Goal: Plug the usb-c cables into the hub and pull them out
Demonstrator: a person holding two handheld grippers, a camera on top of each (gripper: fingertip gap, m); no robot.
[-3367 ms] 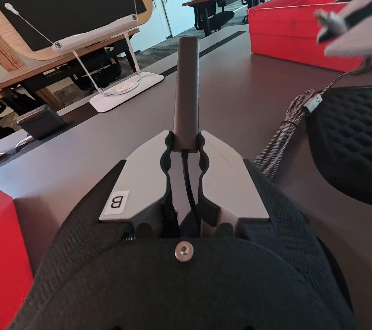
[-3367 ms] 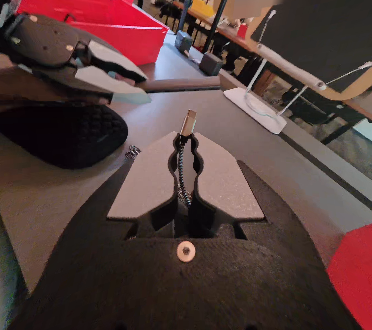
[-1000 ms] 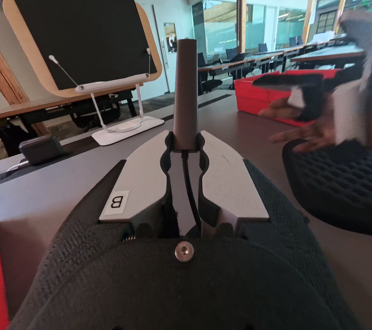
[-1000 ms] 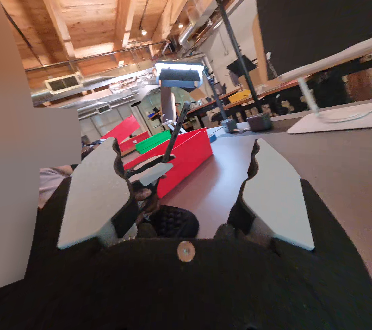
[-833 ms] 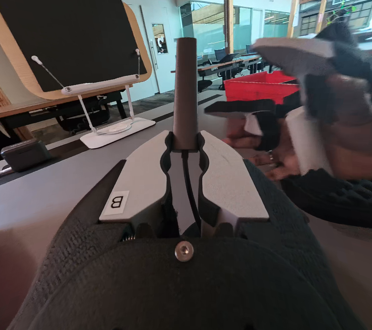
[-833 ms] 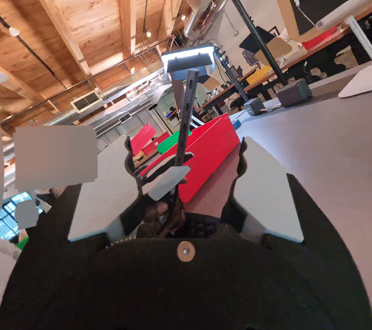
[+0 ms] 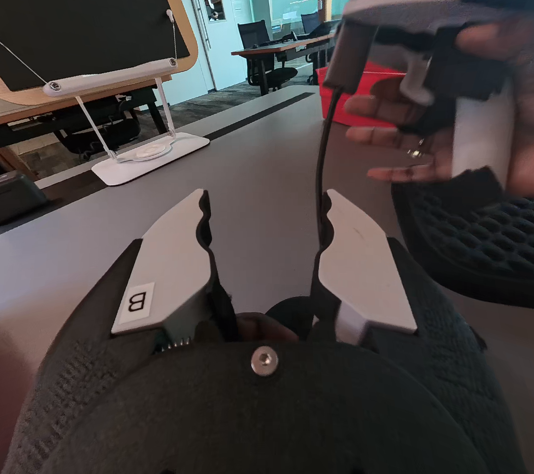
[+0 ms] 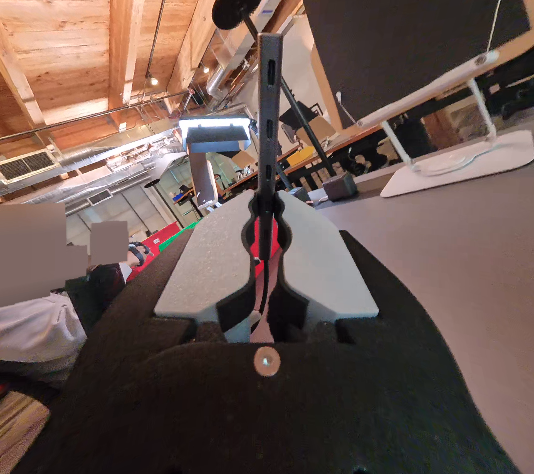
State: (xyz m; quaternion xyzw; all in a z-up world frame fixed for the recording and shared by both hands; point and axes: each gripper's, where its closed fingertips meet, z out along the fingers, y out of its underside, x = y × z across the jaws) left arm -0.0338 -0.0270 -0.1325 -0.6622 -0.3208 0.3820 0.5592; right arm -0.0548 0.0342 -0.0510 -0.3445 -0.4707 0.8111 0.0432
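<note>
My right gripper [image 8: 267,201] is shut on the grey hub [image 8: 268,125], near its cable end, and holds it upright with several ports on its edge facing me. In the left wrist view that hub [image 7: 351,55] hangs at the upper right in the other gripper's blurred jaws, with a hand below it. The hub's thin black cable [image 7: 320,159] runs down past the right finger of my left gripper [image 7: 264,195], which is open and empty above the grey table [image 7: 254,171]. No usb-c cable shows in either view.
A black honeycomb pad [image 7: 474,240] lies on the table at the right. A red bin [image 7: 361,96] stands behind the hub. A white stand [image 7: 150,153] holding a black board sits at the back left; the right wrist view shows it too [image 8: 450,168]. A dark box [image 7: 17,200] sits at the left edge. The left gripper's tips are roughly 10 centimeters from the right gripper's.
The hub passed from my left gripper to my right. The left gripper opened and let go; the right gripper, open a second ago, closed on the hub. The braided cable it held earlier is gone.
</note>
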